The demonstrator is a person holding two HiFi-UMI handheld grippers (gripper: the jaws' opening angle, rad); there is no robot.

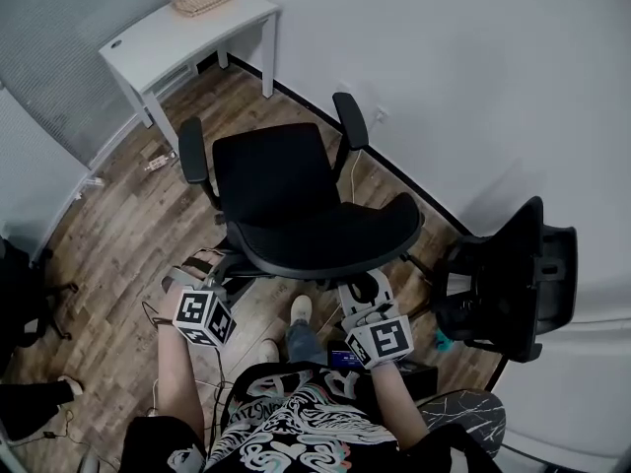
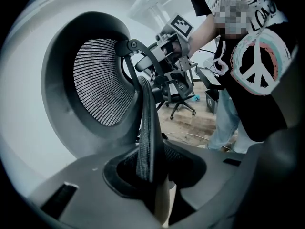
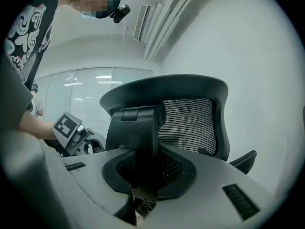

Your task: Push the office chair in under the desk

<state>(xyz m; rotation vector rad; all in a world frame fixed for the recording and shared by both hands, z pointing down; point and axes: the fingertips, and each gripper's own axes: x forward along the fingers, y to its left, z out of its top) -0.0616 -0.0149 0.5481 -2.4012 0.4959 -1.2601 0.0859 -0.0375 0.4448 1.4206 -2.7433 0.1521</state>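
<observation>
The black office chair [image 1: 266, 180] stands mid-floor, its seat facing the white desk [image 1: 187, 33] at the far left corner. I stand behind its backrest [image 1: 325, 239]. My left gripper [image 1: 194, 269] reaches the backrest's left side. In the left gripper view its jaws [image 2: 152, 175] are shut on the thin mesh edge [image 2: 147, 128] of the backrest. My right gripper [image 1: 363, 292] is at the backrest's right side. In the right gripper view it [image 3: 143, 175] is clamped on a black plastic back piece [image 3: 138, 137], with the mesh panel [image 3: 188, 123] behind it.
A second black chair [image 1: 503, 279] stands close at the right by the white wall. Another dark chair [image 1: 20, 304] is at the left edge. A flat tan object [image 1: 204, 1] lies on the desk. Cables [image 1: 148, 313] trail on the wood floor near my feet.
</observation>
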